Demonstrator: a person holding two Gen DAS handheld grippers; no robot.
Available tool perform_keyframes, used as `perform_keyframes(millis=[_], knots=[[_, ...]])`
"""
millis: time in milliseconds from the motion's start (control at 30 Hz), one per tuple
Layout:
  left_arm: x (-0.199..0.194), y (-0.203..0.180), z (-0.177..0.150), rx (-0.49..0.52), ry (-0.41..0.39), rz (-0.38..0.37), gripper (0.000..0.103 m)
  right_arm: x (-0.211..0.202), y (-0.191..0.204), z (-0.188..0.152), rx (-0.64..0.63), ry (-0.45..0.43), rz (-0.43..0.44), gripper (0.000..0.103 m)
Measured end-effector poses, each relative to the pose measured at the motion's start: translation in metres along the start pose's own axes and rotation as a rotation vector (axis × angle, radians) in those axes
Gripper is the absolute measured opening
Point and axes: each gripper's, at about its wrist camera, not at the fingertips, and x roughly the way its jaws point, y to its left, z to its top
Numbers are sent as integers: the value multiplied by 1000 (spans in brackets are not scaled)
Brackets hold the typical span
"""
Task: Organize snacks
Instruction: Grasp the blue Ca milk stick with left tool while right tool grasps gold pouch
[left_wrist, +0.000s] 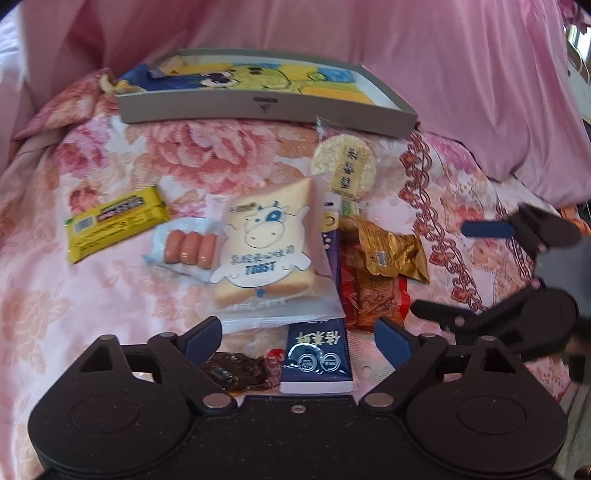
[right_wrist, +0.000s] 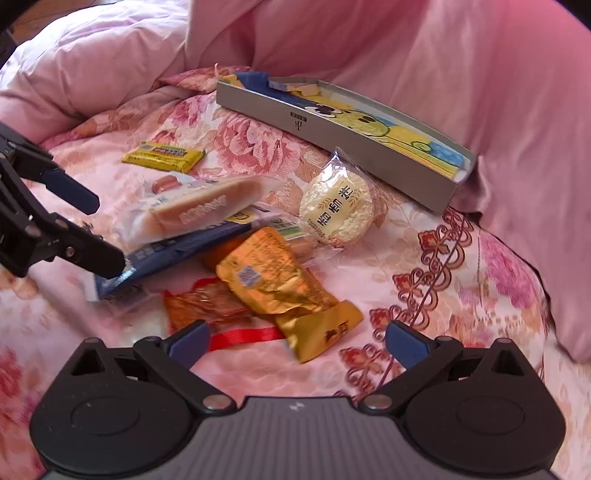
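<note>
Snacks lie heaped on a floral bedspread (left_wrist: 92, 325). A toast packet (left_wrist: 264, 251) rests on a long blue box (left_wrist: 317, 354), beside a sausage packet (left_wrist: 188, 247), a yellow bar (left_wrist: 114, 225), a round rice cake (left_wrist: 345, 168), a gold packet (left_wrist: 388, 251) and a red packet (left_wrist: 373, 295). My left gripper (left_wrist: 299, 341) is open over the blue box's near end and a dark snack (left_wrist: 236, 373), its pads clear of both. My right gripper (right_wrist: 297, 341) is open just before the gold packet (right_wrist: 273, 280), whose tail lies between the fingers untouched.
A shallow grey box (left_wrist: 258, 109) with a cartoon lining stands at the back of the bedspread, the rice cake leaning against its wall. Pink quilts (right_wrist: 443, 74) are bunched behind and to the sides. Each gripper shows at the edge of the other's view.
</note>
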Motion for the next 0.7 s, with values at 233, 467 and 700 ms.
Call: perform_keyframes(millis=[233,467,700], knots=[[17,0,2,-7,43,-32,80,20,-20,1,-43,-43,129,103],[27,1,5,-54,68,-37,71,37,-35,8,-41,-80,229,102],[32,-1,-1,-69,92,-29,70,52,-46,12,-1,-71,306,98]])
